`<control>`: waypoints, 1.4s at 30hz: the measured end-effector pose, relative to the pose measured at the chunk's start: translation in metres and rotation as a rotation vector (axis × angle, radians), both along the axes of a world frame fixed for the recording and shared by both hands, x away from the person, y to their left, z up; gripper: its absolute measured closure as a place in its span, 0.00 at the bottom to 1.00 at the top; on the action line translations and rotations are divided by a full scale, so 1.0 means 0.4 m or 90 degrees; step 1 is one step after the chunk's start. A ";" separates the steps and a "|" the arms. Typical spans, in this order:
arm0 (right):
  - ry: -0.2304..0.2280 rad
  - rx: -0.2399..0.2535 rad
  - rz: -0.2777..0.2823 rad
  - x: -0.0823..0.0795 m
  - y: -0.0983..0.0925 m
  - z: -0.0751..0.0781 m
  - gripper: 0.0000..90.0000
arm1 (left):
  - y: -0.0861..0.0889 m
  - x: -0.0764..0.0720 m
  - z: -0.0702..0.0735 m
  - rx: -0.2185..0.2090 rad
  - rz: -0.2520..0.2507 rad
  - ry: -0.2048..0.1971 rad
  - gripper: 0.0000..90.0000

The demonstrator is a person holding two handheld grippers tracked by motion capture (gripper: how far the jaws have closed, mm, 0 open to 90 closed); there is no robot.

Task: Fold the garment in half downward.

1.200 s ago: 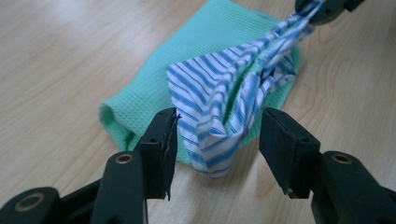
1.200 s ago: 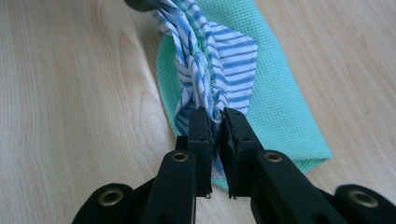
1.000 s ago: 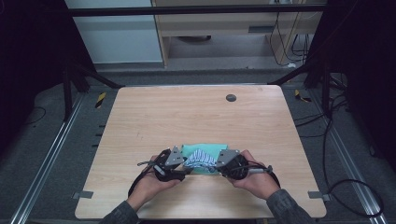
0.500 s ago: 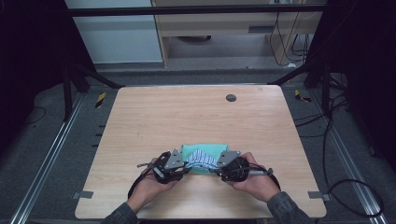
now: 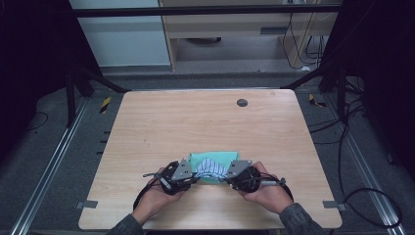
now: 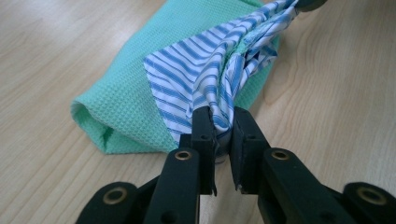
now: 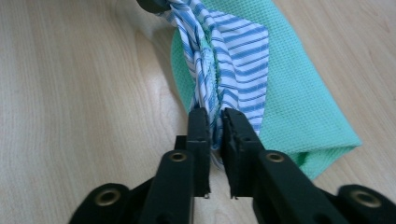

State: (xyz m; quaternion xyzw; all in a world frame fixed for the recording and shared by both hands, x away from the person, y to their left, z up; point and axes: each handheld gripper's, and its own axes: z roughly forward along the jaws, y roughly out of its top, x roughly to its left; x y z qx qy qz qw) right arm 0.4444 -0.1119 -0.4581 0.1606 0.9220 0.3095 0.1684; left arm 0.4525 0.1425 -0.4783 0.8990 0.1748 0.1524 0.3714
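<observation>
A: What did each gripper have at that pt?

B: Left gripper [image 6: 219, 135] was clamped on one end of the striped cloth [image 6: 205, 70], and its jaws had just been closing w/ the fabric bunched between them. Right gripper [image 7: 211, 128] was the same: jaws had just been closing, and they pinched the other end of the striped piece.

A: And where was the cloth?

B: Near the front edge of the table [image 5: 205, 117], roughly centre, strung between the two grippers [image 5: 187, 172] [image 5: 238, 172]. It lay on top of a green waffle-weave towel [image 6: 126, 107], which sat flat on the wood, folded over w/ a rounded fold at one end.

A: Why grab both ends?

B: Prob. so the striped piece could be lifted or spread evenly w/o dragging the green one along. Both pinches sat low at the ends, and the fabric was gathered into pleats there, so tension ran along its length.

A: Did the jaws catch the green towel too?

B: Hard to say. In the left gripper view a sliver of green showed inside the pleats, but whether the pads had it I couldn't tell.

A: Hands?

B: Both hands [image 5: 156, 196] [image 5: 266, 193] were wrapped round the gripper bodies, low over the tabletop, facing each other across the cloth
</observation>
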 end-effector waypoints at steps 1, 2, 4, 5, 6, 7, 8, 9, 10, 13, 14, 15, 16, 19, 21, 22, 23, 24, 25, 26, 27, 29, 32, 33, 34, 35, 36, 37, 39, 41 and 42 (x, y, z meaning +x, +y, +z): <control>0.001 0.000 0.002 -0.002 0.000 -0.003 0.94 | 0.000 -0.001 -0.003 0.001 -0.003 0.003 0.91; 0.002 -0.004 0.005 -0.004 0.000 -0.006 0.95 | 0.000 -0.003 -0.006 0.004 -0.005 0.003 0.91; 0.005 -0.009 0.011 -0.007 0.001 -0.012 0.96 | 0.002 -0.005 -0.011 0.011 -0.010 0.005 0.92; 0.005 -0.013 0.017 -0.008 0.000 -0.015 0.97 | 0.003 -0.006 -0.013 0.010 -0.010 0.006 0.92; 0.006 -0.014 0.018 -0.010 0.001 -0.018 0.97 | 0.005 -0.007 -0.017 0.011 -0.014 0.010 0.92; 0.008 -0.018 0.023 -0.012 0.001 -0.022 0.98 | 0.005 -0.008 -0.019 0.013 -0.015 0.013 0.92; 0.007 -0.021 0.023 -0.013 0.002 -0.024 0.98 | 0.005 -0.008 -0.020 0.015 -0.014 0.012 0.92; 0.010 -0.020 0.025 -0.014 0.003 -0.026 0.98 | 0.005 -0.009 -0.022 0.014 -0.015 0.015 0.93; 0.009 -0.023 0.025 -0.015 0.003 -0.028 0.98 | 0.007 -0.008 -0.023 0.020 -0.020 0.017 0.93; 0.014 -0.030 0.032 -0.017 0.005 -0.035 0.98 | 0.008 -0.011 -0.028 0.014 -0.017 0.024 0.93; 0.015 -0.032 0.034 -0.018 0.006 -0.039 0.98 | 0.009 -0.011 -0.029 0.013 -0.016 0.026 0.93; 0.016 -0.035 0.034 -0.019 0.006 -0.041 0.98 | 0.010 -0.012 -0.029 0.017 -0.020 0.027 0.93; 0.017 -0.036 0.037 -0.019 0.006 -0.042 0.98 | 0.011 -0.013 -0.030 0.020 -0.022 0.027 0.93; 0.020 -0.040 0.036 -0.020 0.007 -0.045 0.98 | 0.010 -0.016 -0.035 0.019 -0.020 0.034 0.94; 0.023 -0.040 0.036 -0.020 0.008 -0.046 0.98 | 0.012 -0.015 -0.036 0.025 -0.023 0.037 0.94; 0.023 -0.040 0.036 -0.020 0.008 -0.046 0.98 | 0.013 -0.016 -0.037 0.023 -0.023 0.038 0.94; 0.023 -0.042 0.036 -0.021 0.008 -0.045 0.98 | 0.013 -0.017 -0.037 0.021 -0.022 0.040 0.94; 0.023 -0.043 0.036 -0.020 0.008 -0.046 0.98 | 0.013 -0.018 -0.038 0.018 -0.022 0.042 0.94; 0.023 -0.043 0.038 -0.020 0.007 -0.047 0.98 | 0.012 -0.019 -0.038 0.017 -0.022 0.043 0.94; 0.024 -0.044 0.038 -0.019 0.006 -0.047 0.98 | 0.012 -0.021 -0.037 0.020 -0.024 0.044 0.94; 0.027 -0.044 0.036 -0.019 0.005 -0.048 0.98 | 0.011 -0.022 -0.037 0.020 -0.024 0.044 0.94; 0.027 -0.045 0.035 -0.020 0.004 -0.047 0.98 | 0.011 -0.023 -0.037 0.021 -0.025 0.045 0.94; 0.026 -0.043 0.033 -0.021 0.001 -0.045 0.98 | 0.009 -0.026 -0.036 0.016 -0.025 0.050 0.94; 0.025 -0.042 0.034 -0.022 0.000 -0.044 0.98 | 0.009 -0.027 -0.035 0.019 -0.025 0.048 0.94; 0.025 -0.041 0.034 -0.023 -0.002 -0.042 0.98 | 0.008 -0.028 -0.035 0.018 -0.025 0.048 0.94; 0.024 -0.039 0.034 -0.024 -0.003 -0.041 0.98 | 0.008 -0.029 -0.035 0.018 -0.026 0.050 0.94; 0.023 -0.039 0.037 -0.024 -0.005 -0.039 0.98 | 0.008 -0.030 -0.035 0.016 -0.026 0.052 0.94; 0.023 -0.037 0.033 -0.026 -0.006 -0.038 0.98 | 0.008 -0.030 -0.035 0.016 -0.026 0.052 0.93; 0.023 -0.035 0.033 -0.028 -0.008 -0.036 0.98 | 0.007 -0.032 -0.036 0.013 -0.026 0.055 0.93; 0.023 -0.034 0.036 -0.033 -0.010 -0.034 0.98 | 0.007 -0.035 -0.036 0.010 -0.026 0.058 0.93; 0.023 -0.033 0.035 -0.035 -0.011 -0.034 0.98 | 0.006 -0.039 -0.037 0.005 -0.024 0.059 0.93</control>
